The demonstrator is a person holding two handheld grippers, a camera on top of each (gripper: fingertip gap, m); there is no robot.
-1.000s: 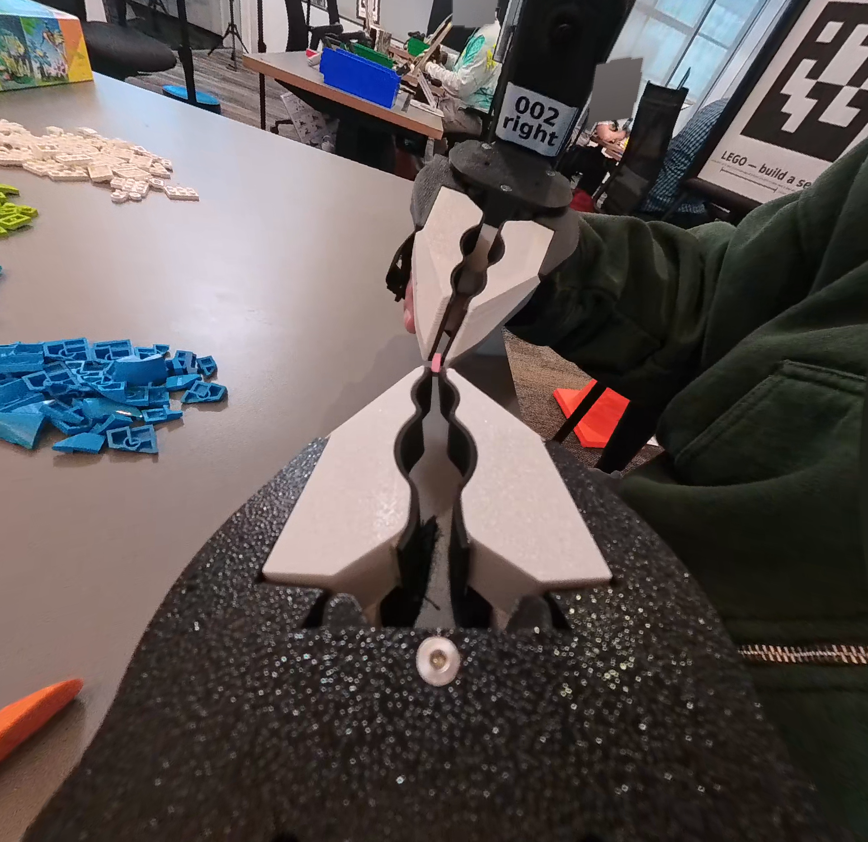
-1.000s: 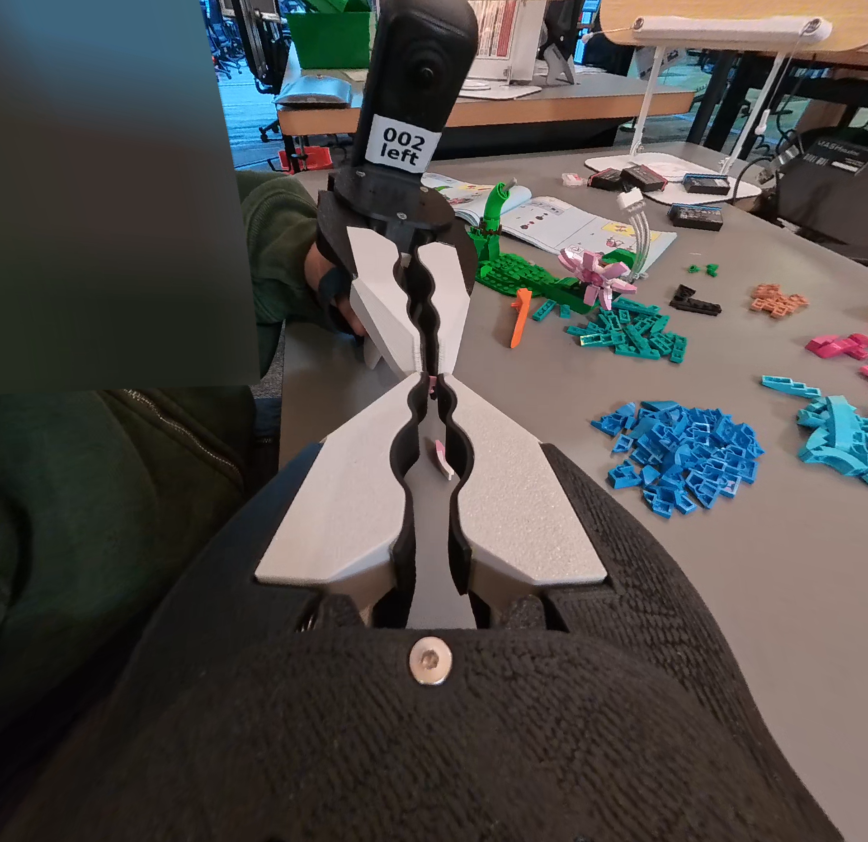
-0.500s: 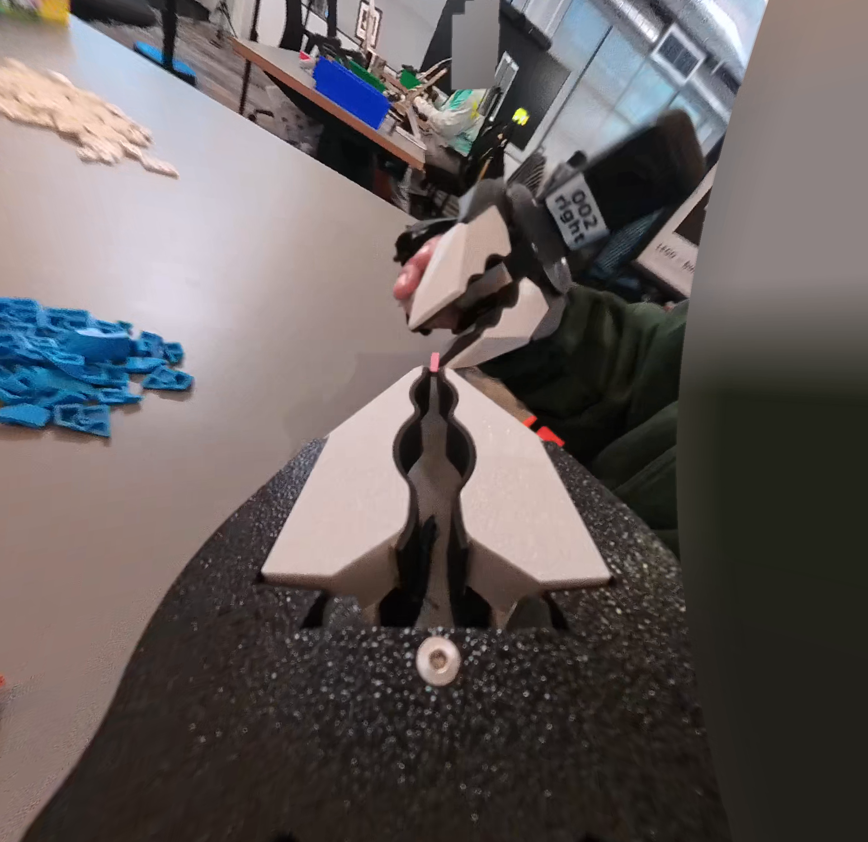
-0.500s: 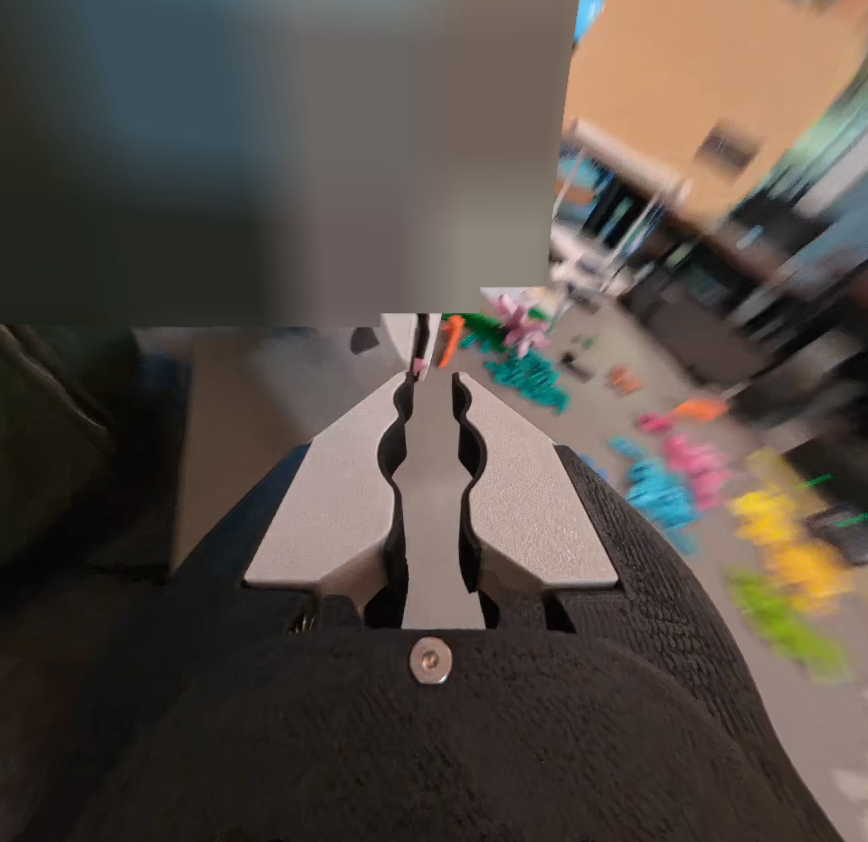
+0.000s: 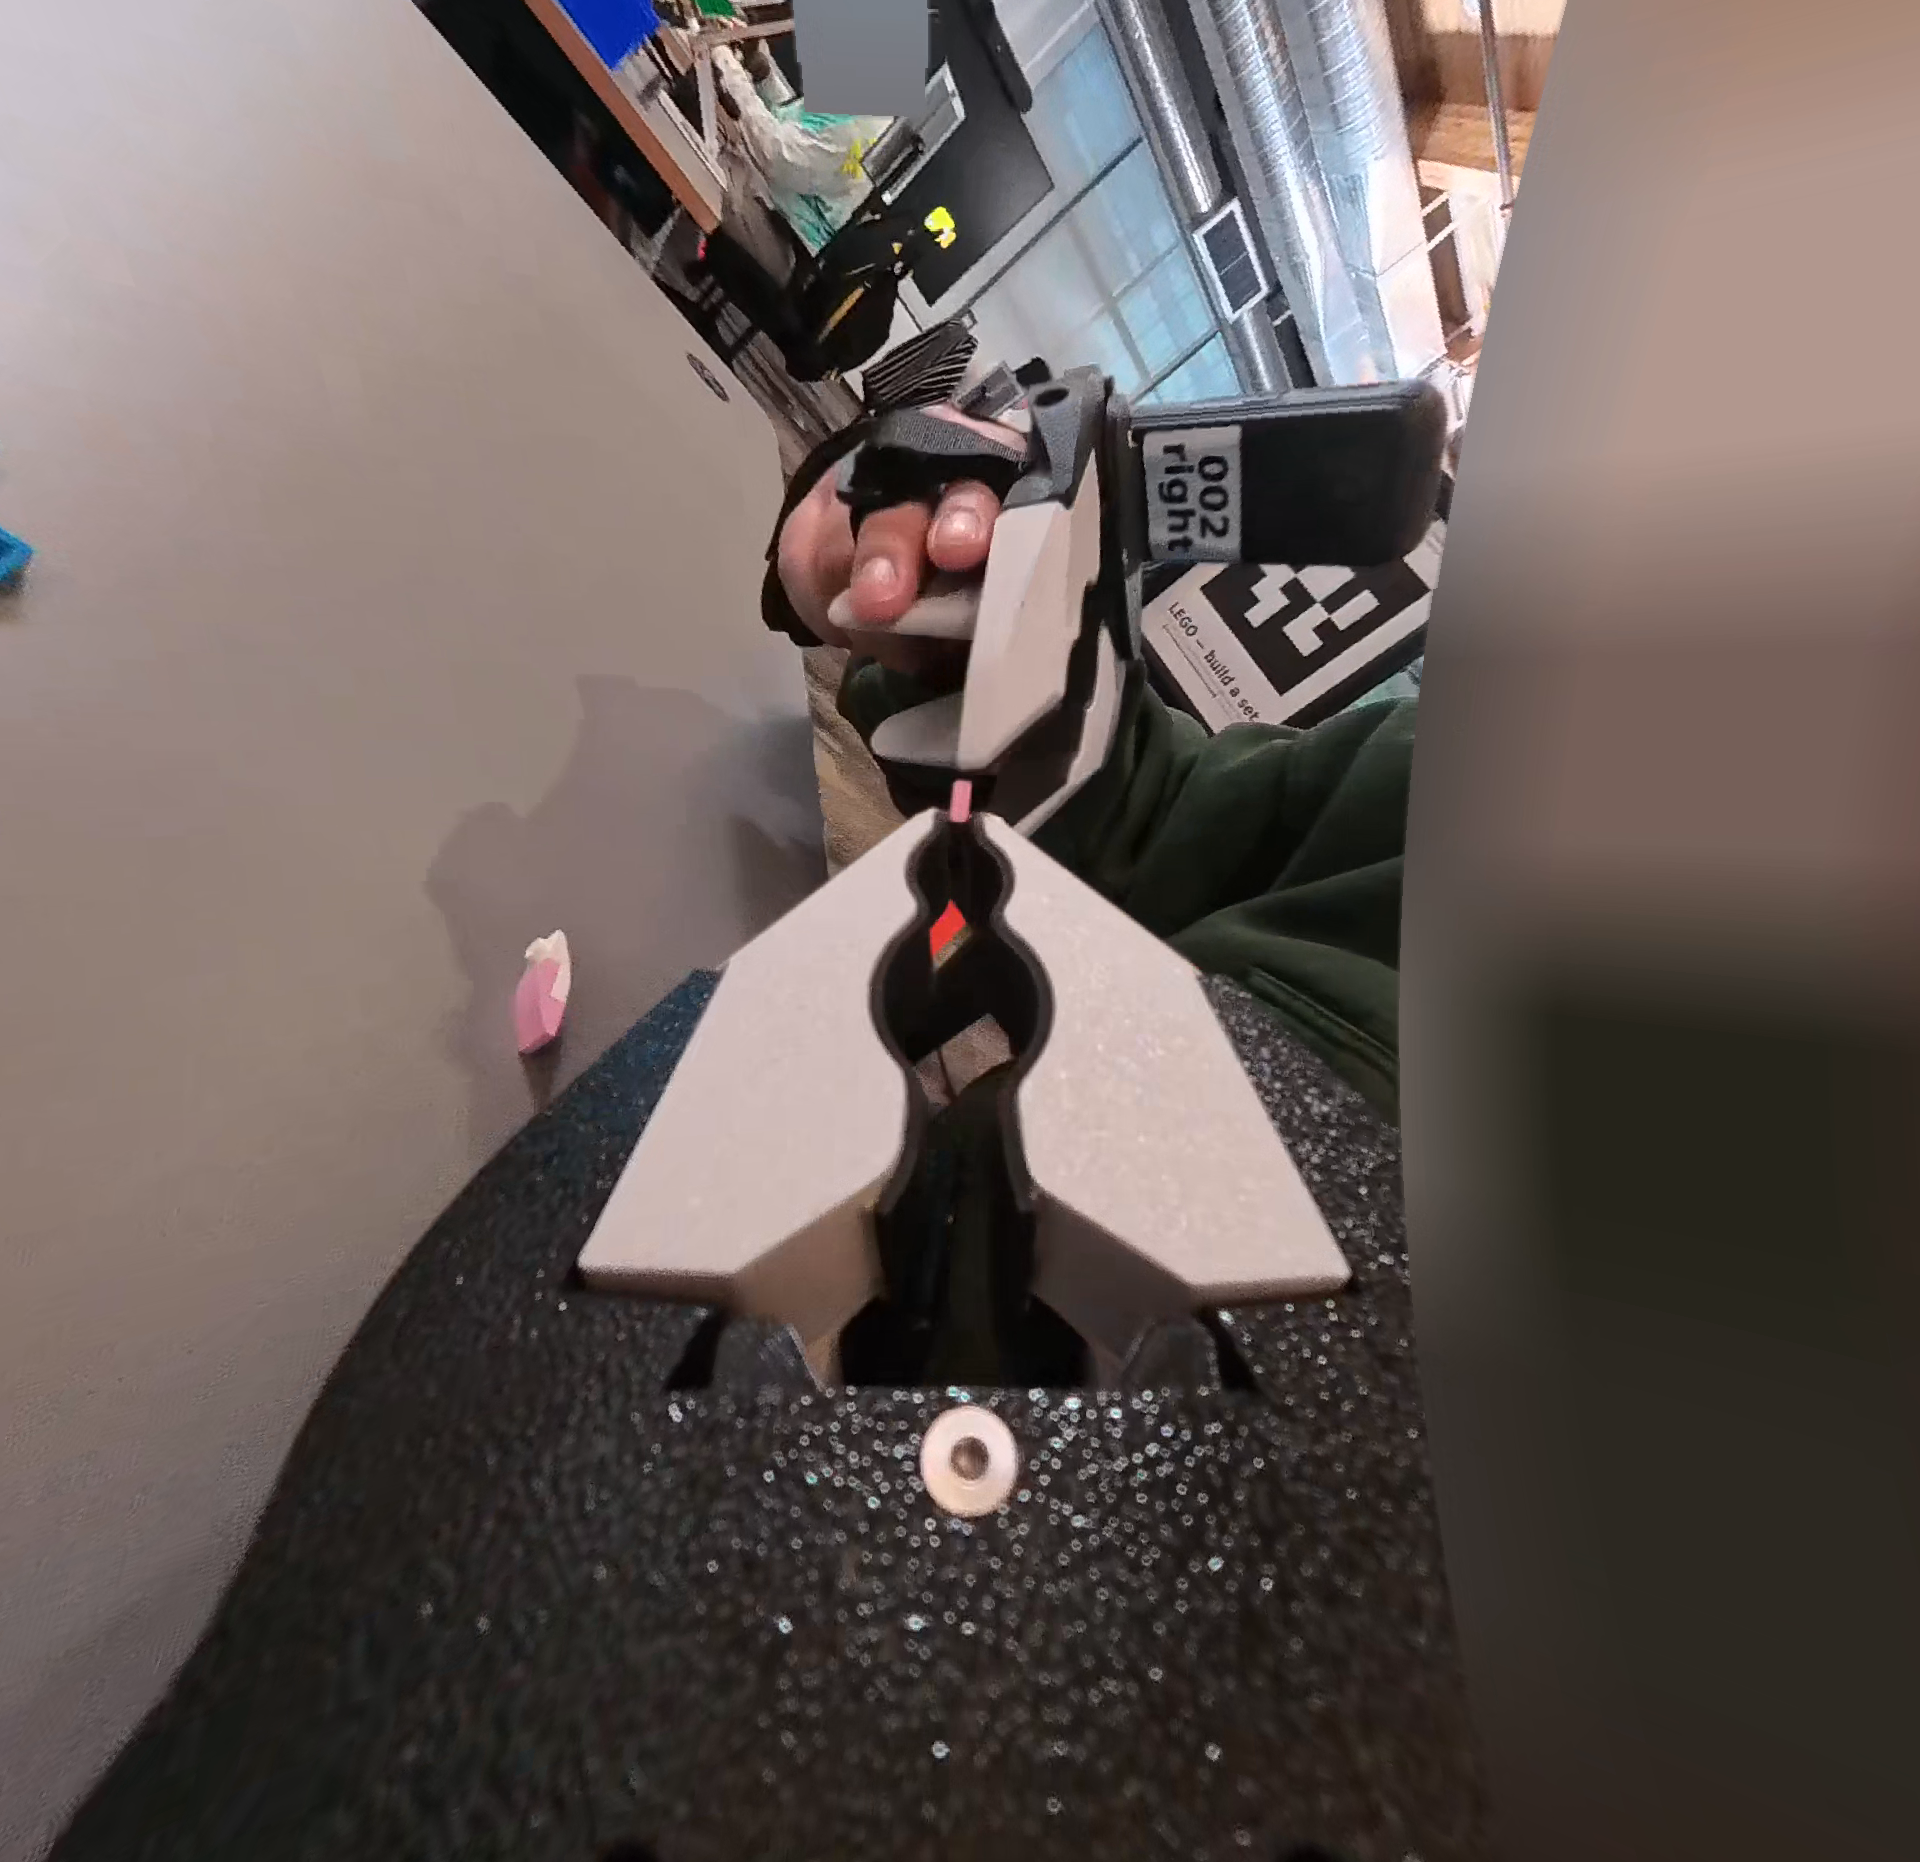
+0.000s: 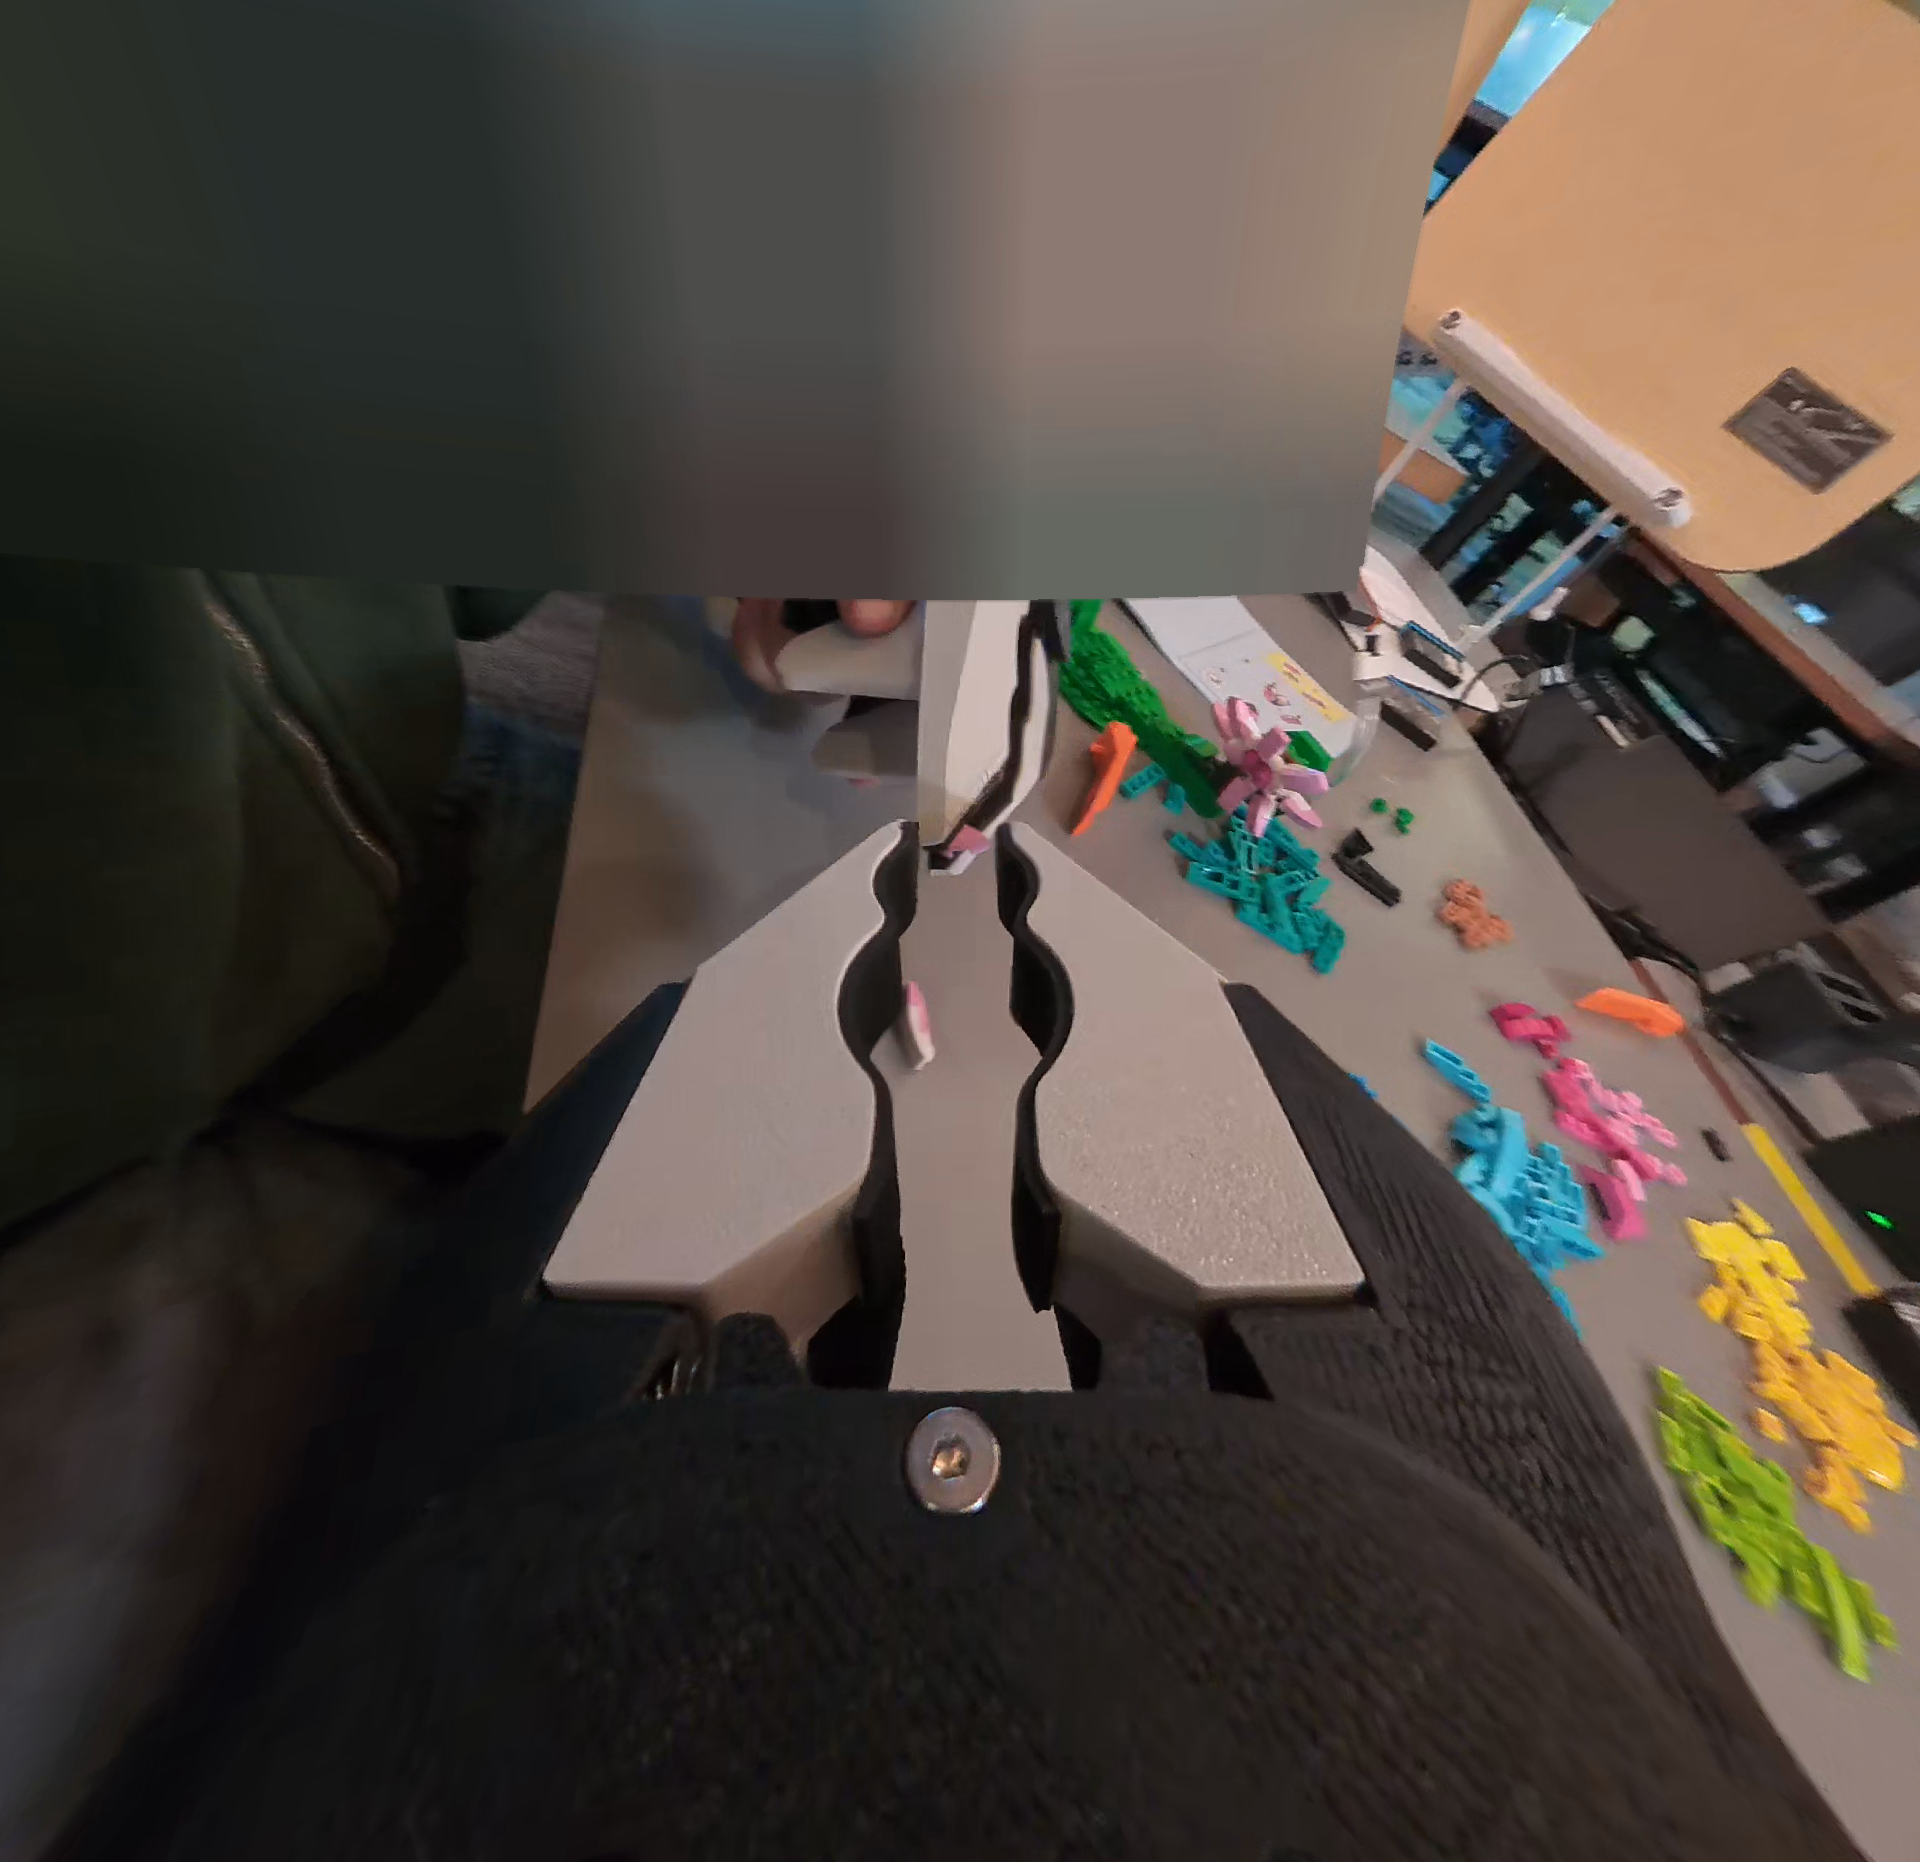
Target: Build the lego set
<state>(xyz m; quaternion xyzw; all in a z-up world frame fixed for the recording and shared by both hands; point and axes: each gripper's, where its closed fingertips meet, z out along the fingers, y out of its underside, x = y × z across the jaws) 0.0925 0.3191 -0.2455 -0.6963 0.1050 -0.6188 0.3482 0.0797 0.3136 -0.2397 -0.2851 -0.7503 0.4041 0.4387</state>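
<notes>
My left gripper (image 5: 961, 825) is shut on a tiny pink Lego piece (image 5: 961, 796) that sticks out of its tips, held above the grey table (image 5: 312, 565). My right gripper (image 6: 954, 841) is open, its tips on either side of that pink piece (image 6: 968, 838) and the left gripper's fingers (image 6: 966, 732). In the left wrist view the right gripper (image 5: 1003, 789) is turned on its side just above the piece. A loose pink-and-white piece (image 5: 543, 991) lies on the table near the edge; it also shows between the right gripper's fingers (image 6: 916, 1025).
A green plant build with a pink flower (image 6: 1262, 763) stands behind, beside an orange piece (image 6: 1101, 773) and a teal pile (image 6: 1262, 882). Pink (image 6: 1600, 1116), light blue (image 6: 1517, 1178), yellow (image 6: 1787, 1345) and lime (image 6: 1756, 1521) piles lie on the right. The person's green sleeve (image 5: 1247, 836) is close. The tips of both grippers are at nearly the same place.
My right gripper has opened and rolled onto its side at the pink piece. My left gripper has stayed shut on the piece and has tilted.
</notes>
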